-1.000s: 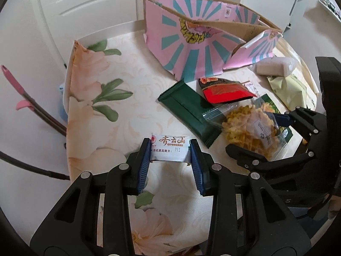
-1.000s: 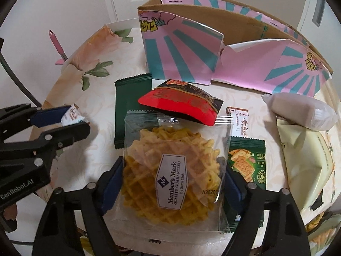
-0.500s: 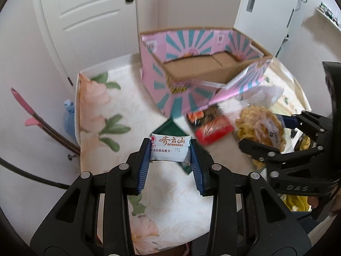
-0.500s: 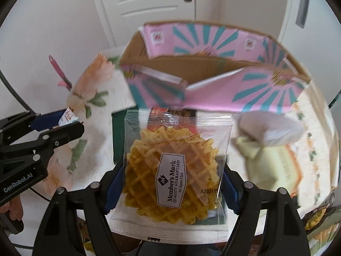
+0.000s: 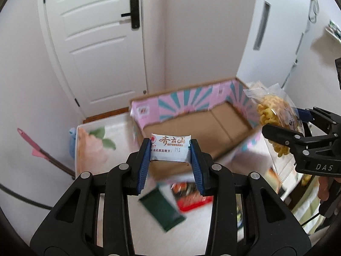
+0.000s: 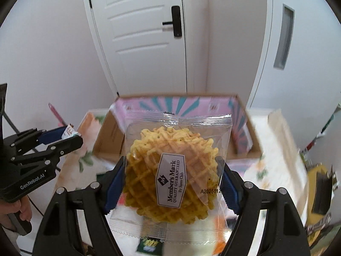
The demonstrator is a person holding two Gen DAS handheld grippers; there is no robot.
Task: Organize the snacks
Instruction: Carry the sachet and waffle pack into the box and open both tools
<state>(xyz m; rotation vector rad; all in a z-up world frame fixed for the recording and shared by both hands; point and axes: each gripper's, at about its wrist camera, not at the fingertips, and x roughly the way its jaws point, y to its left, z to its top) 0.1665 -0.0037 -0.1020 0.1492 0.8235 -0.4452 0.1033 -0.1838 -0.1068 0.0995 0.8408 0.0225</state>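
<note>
The left hand-held gripper (image 5: 169,152) is clamped on a small, flat white packet (image 5: 170,150) with red writing. The right hand-held gripper (image 6: 170,178) is clamped on a clear, crinkly waffle bag (image 6: 173,164) with a round, bumpy yellow waffle inside. Both snacks are higher than 1 second ago and now hang over the open pink and teal cardboard box (image 5: 191,125) in front. Below the left hand-held gripper, a green packet (image 5: 162,211) and a red packet (image 5: 189,198) lie on the flowery counter (image 5: 93,147). A white door (image 6: 140,34) stands behind.

glossy clear waffle wrapper (image 6: 177,164), matt cardboard box (image 5: 202,125)
</note>
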